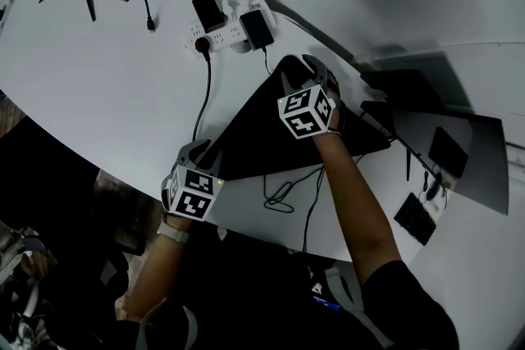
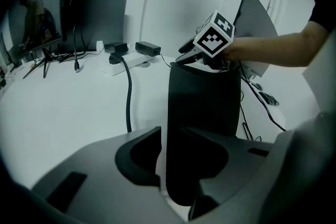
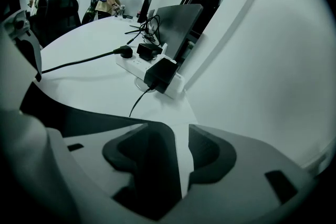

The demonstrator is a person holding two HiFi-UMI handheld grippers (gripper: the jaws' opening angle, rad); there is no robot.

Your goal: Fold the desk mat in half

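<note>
Head view — desk mat (image 1: 262, 135) on table (image 1: 123, 70)

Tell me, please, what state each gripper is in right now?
Left gripper: open, desk mat between its jaws, not clamped.
Right gripper: open, holding nothing.

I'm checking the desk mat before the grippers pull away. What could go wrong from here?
1. The left gripper and right gripper both have jaws apart, so nothing clamps the desk mat; it may spring back open.
2. The thin cable loops by the mat's near edge, beside the right forearm, and could snag.
3. The power strip sits near the mat's far corner; a nudge might shift its plugs.
</note>
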